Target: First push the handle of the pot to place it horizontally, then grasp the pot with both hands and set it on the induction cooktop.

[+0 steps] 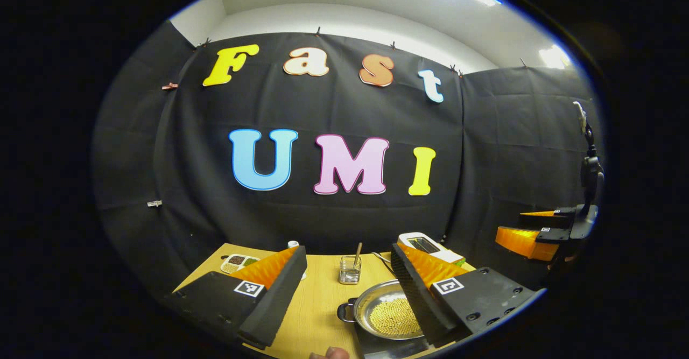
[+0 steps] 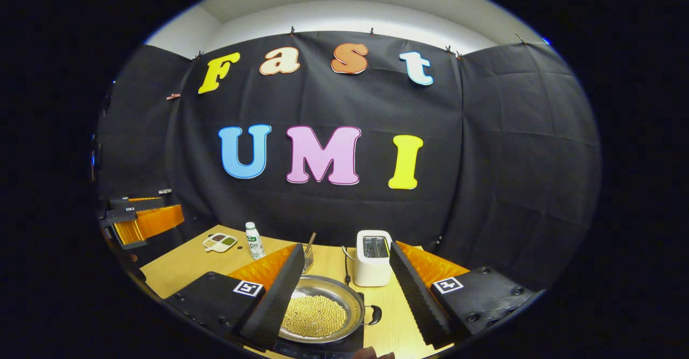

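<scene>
Left tool (image 1: 344, 273) held up above the worktop edge, jaws wide, nothing between them; right tool (image 2: 344, 270) likewise raised and wide open, empty. Left to right on the light wooden worktop (image 2: 177, 265): white divided dish of grains (image 2: 219, 242) far left; small white plastic bottle (image 2: 254, 240) beside it; clear square holder with a stick in it (image 1: 350, 269) mid-back; round shiny steel pot with pale beans inside (image 2: 317, 308) at the near edge; white two-slot toaster (image 2: 372, 258) just behind and right of the pot. Pot already appears to sit on the flat black induction cooktop (image 1: 385, 345); dark slab shows under it in both views; how well it is centred is hard to tell. Pot lies below and between the two tools: down-right of the left one, down-left of the right one; neither clearly nearer. Black side handles (image 1: 346, 311) point out left and right, so handle axis reads roughly horizontal across the worktop. My read: placing looks done or nearly so; any re-grip would mean both tools dropping to the handles.
</scene>
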Demonstrator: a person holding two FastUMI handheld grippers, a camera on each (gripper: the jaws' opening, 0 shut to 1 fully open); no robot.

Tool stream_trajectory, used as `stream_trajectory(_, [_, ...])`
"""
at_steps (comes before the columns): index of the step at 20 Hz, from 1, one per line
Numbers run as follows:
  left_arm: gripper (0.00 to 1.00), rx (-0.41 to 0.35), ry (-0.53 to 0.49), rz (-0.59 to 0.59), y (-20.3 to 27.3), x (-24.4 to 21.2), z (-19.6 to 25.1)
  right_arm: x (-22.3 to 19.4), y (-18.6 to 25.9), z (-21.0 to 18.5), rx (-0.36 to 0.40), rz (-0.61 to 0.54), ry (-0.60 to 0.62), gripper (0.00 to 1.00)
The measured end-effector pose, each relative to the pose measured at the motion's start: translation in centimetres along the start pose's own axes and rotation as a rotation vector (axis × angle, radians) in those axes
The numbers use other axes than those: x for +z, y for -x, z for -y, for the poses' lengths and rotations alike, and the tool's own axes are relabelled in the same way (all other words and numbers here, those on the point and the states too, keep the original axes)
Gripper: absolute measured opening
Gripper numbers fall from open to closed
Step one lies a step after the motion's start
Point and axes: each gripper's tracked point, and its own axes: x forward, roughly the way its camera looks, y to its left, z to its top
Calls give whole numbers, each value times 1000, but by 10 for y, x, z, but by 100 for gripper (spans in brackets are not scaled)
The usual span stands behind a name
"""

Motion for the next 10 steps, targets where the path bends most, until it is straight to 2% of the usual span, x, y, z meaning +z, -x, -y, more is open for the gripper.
stream_trajectory(2, [98, 19, -7, 30, 11, 14, -8, 18, 10, -4, -11, 45, -17, 99])
stream_trajectory(3, [93, 27, -6, 37, 16, 19, -11, 27, 15, -7, -12, 70, -22, 99])
stream_trajectory(4, [93, 22, 0, 46, 22, 24, -11, 34, 21, -8, -13, 91, -18, 99])
stream_trajectory(5, [98, 14, 6, 53, 26, 28, -11, 39, 25, -10, -18, 109, -9, 99])
stream_trajectory(10, [98, 0, -9, 56, 33, 32, -17, 47, 38, -22, -19, 136, -4, 99])
